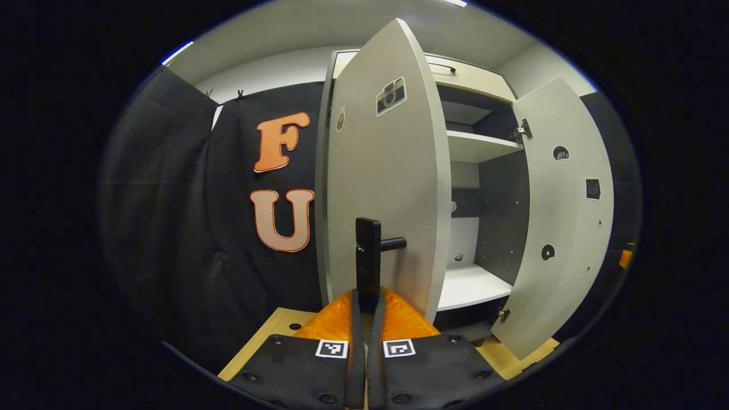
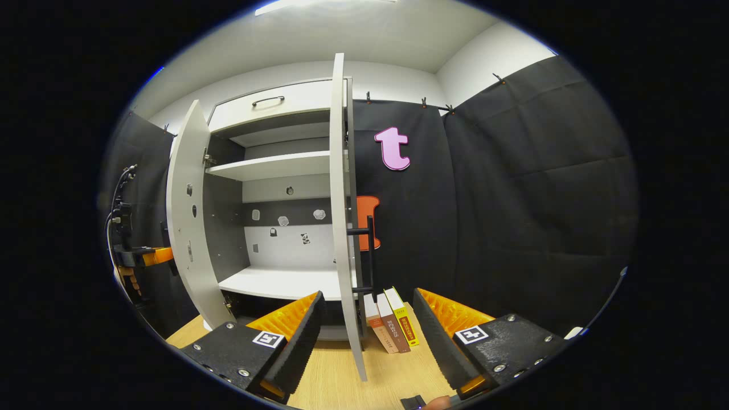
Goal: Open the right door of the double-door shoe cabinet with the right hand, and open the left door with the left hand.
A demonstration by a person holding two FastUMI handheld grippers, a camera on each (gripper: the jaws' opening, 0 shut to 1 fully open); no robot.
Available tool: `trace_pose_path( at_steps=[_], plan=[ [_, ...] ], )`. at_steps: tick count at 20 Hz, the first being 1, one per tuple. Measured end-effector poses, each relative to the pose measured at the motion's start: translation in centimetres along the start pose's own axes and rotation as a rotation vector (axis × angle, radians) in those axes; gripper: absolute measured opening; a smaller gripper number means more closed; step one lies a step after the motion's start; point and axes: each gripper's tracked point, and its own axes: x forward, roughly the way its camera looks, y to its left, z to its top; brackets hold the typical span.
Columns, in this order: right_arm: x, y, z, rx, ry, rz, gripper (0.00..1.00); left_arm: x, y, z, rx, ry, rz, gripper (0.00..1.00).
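The white shoe cabinet [image 1: 478,147] stands with both doors swung out. In the left gripper view the left door [image 1: 387,188] fills the middle, and my left gripper [image 1: 367,297] is shut on the lower end of its black bar handle [image 1: 368,250]. The right door [image 1: 561,216] hangs open on the right, inner face showing. In the right gripper view that right door [image 2: 340,188] is seen edge-on, with its black handle [image 2: 370,256] on the outer side. My right gripper [image 2: 369,299] is open, its fingers apart on either side of the door's lower edge without touching it.
Several books [image 2: 393,326] lean by the cabinet's foot on the wooden floor [image 2: 342,381]. White shelves [image 2: 279,166] sit bare inside. Black cloth walls close in on both sides. The left gripper [image 2: 145,256] and its cable show far off beyond the left door [image 2: 185,216].
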Motion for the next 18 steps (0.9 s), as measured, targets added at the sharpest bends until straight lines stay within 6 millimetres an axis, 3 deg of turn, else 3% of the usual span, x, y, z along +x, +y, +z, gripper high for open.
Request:
trace_pose_path(
  at_steps=[1, 2, 3, 10, 11, 12, 15, 16, 17, 18],
  plan=[
    [0.0, 0.2, 0.1, -0.003, 0.001, 0.0, 0.93, -0.1, 0.1, 0.0, -0.008, 0.001, 0.003, 0.08],
    [-0.1, 0.4, 0.0, -0.007, 0.004, -0.001, 1.0, -0.1, 0.2, -0.1, -0.014, 0.002, 0.004, 0.08],
    [-0.1, 0.5, 0.1, -0.009, 0.003, -0.004, 0.93, -0.2, 0.2, 0.0, -0.018, 0.0, 0.003, 0.08],
    [0.0, 2.4, 0.5, -0.011, 0.003, -0.001, 0.93, -0.5, 1.0, 0.0, -0.028, -0.001, 0.001, 0.08],
    [0.2, 2.7, 0.5, -0.011, 0.003, -0.001, 1.0, -0.5, 1.2, 0.0, -0.028, 0.0, 0.002, 0.08],
    [0.2, 3.0, 0.6, -0.012, 0.003, -0.001, 0.93, -0.6, 1.3, 0.0, -0.027, -0.002, 0.004, 0.08],
    [0.3, 3.6, 0.5, -0.008, 0.006, -0.002, 0.94, -0.6, 2.0, 0.1, -0.026, -0.006, 0.008, 0.07],
    [0.5, 3.8, 0.4, -0.01, 0.007, -0.003, 1.0, -0.6, 2.1, 0.1, -0.033, -0.006, 0.009, 0.07],
    [0.5, 4.0, 0.3, -0.013, 0.008, -0.005, 0.94, -0.7, 2.3, 0.0, -0.037, -0.005, 0.013, 0.07],
    [0.5, 4.3, 0.2, -0.015, 0.01, -0.005, 0.94, -0.6, 2.5, 0.1, -0.036, -0.005, 0.017, 0.07]
  ],
)
